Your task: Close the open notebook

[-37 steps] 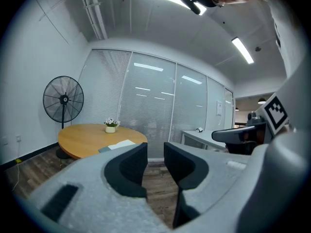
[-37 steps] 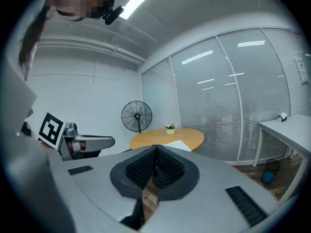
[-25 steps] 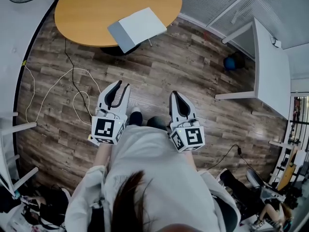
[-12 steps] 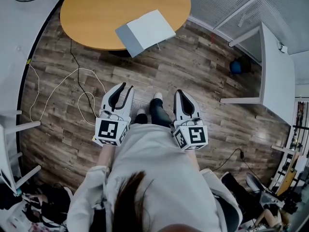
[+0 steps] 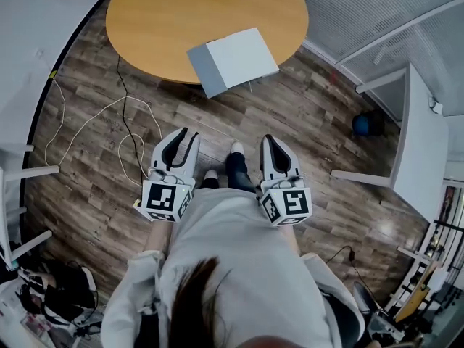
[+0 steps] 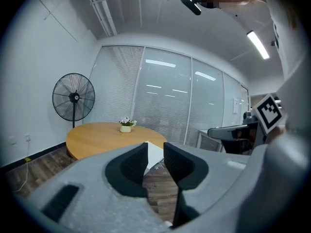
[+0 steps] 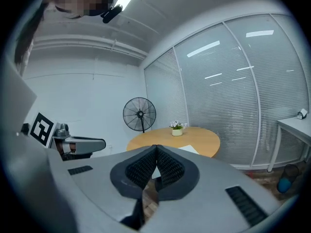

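Observation:
The open notebook (image 5: 233,60) lies on the near edge of a round wooden table (image 5: 159,20), one white page and one grey page up, overhanging the rim a little. It also shows small between the left jaws as a white notebook (image 6: 154,152). My left gripper (image 5: 190,132) is held at waist height, well short of the table, jaws open with nothing between them. My right gripper (image 5: 269,138) is level with it on the other side of my body, jaws shut tip to tip and empty.
A small flower pot (image 6: 126,126) stands on the far side of the table. A standing fan (image 6: 73,100) is behind it on the left. White and black cables (image 5: 109,133) trail over the wood floor at left. A white desk (image 5: 420,143) and a blue ball (image 5: 365,125) are at right.
I have walked toward the table: it and the notebook sit lower and nearer in the head view. Both grippers have come forward with me, jaws unchanged.

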`<state>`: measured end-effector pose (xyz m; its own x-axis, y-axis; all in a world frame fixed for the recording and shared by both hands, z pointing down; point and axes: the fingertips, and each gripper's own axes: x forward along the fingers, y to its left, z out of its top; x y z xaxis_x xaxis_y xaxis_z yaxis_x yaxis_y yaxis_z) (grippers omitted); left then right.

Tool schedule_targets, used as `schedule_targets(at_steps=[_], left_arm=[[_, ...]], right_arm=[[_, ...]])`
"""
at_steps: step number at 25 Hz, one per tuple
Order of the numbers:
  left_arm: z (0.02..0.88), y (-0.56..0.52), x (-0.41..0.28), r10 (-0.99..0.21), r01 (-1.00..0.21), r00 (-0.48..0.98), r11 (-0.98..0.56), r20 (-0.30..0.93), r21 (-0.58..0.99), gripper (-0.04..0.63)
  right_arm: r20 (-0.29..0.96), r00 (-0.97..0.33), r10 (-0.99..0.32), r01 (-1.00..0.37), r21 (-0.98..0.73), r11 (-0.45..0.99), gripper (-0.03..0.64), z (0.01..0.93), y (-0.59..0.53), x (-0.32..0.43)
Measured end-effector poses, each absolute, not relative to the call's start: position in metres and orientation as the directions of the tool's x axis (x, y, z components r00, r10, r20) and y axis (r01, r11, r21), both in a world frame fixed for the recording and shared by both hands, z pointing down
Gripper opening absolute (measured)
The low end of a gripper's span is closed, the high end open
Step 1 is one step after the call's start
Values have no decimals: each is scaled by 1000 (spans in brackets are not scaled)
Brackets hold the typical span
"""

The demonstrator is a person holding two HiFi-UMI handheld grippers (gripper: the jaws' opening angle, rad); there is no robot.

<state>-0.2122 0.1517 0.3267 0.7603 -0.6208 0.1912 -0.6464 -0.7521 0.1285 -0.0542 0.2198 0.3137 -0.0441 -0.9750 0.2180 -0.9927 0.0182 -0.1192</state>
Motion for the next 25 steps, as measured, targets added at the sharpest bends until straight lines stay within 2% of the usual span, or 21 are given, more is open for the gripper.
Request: schedule_targets(at_steps=[11,25], left_arm=[[323,97,-147,-713,-736,676,-667,189,114,112],[325,56,-90,-783,-806,592,-582,192,109,112]], right_arm=[[206,-165,-964,-982,-128,141,2,312,146,23],[215,-219,-952,-970,-156,188,2,322,100,100]])
